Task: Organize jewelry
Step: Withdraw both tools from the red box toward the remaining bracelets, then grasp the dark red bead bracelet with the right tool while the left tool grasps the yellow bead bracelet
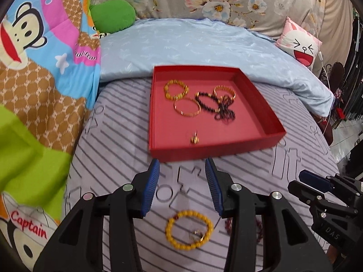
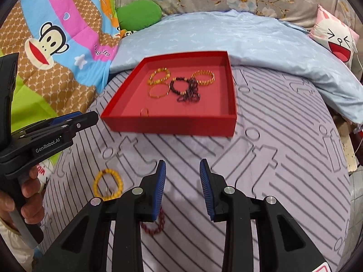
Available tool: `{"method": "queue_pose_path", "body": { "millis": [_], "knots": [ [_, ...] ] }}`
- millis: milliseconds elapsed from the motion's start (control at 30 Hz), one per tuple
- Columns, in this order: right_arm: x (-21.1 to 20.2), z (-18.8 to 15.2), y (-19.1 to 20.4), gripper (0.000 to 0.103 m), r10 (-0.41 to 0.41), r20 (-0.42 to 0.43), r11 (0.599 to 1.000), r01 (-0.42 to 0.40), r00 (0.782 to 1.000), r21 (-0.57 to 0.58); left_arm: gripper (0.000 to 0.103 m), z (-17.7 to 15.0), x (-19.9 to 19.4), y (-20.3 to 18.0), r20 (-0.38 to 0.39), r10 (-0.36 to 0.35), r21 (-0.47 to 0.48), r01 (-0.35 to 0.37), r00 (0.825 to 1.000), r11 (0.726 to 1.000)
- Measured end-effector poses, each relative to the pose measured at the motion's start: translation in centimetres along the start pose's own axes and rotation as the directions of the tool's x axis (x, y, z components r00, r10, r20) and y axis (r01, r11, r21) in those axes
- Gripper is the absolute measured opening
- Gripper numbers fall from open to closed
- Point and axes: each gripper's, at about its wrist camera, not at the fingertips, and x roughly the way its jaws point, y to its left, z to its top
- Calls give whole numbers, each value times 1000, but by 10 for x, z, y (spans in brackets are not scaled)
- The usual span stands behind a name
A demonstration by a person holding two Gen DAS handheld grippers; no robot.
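Above the striped sheet [image 1: 118, 136], left claw [image 1: 182, 165] and right claw [image 2: 182, 166] gape, gripping nothing.

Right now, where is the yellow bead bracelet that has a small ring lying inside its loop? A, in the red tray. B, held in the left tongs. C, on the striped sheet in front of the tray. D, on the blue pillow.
C: the yellow bead bracelet lies flat on the striped sheet, on the near side of the red tray, with the small ring inside its loop and no tongs touching it.
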Motion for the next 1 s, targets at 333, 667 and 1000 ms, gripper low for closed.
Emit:
{"method": "queue_pose_path", "body": {
  "millis": [333, 667, 1000],
  "knots": [
    [6, -44, 12, 31, 14, -59, 1000, -14, 998, -8, 41, -51, 0, 3, -74, 15, -49, -18, 997, 999],
    [13, -60, 28, 31, 29, -81, 999, -31, 996, -24, 42, -70, -5, -4, -92, 24, -48, -28, 995, 998],
    [12, -66, 27, 31, 24, -87, 1000, -25, 996, -15, 42, -89, -4, 1, -122, 11, -81, -21, 993, 997]
  ]
}}
